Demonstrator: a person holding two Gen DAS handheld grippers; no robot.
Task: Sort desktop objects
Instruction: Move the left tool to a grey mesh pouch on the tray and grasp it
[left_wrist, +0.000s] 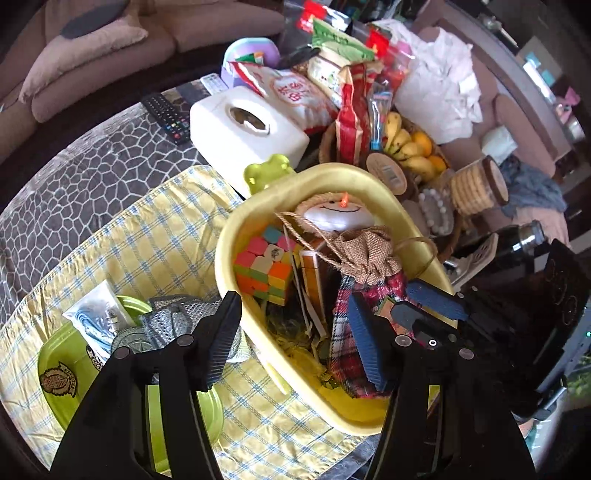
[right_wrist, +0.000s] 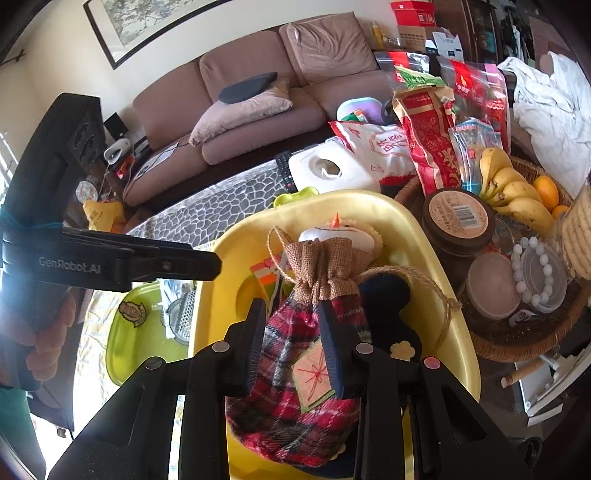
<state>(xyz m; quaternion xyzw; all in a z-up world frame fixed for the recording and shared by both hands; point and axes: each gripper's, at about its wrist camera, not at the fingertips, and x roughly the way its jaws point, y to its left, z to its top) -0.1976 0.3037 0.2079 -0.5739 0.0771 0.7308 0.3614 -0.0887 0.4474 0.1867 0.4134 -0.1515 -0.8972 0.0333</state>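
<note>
Right gripper (right_wrist: 293, 347): pinching the plaid doll (right_wrist: 291, 402), lowering it into the yellow tub (right_wrist: 424, 229).
Left gripper (left_wrist: 295, 339): spread, empty, above the tub's near rim.

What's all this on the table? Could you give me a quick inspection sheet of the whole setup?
Surface: yellow checked cloth over a grey pebble-patterned table.
Job's things: yellow tub holding a puzzle cube and a plaid doll; green tray beside it.
Clutter: tissue box, snack bags, fruit basket, remote.
Grippers: right gripper shut on the doll; left gripper open, nothing between its fingers.
Cables: nothing seen.
Surroundings: sofa, framed picture.
</note>
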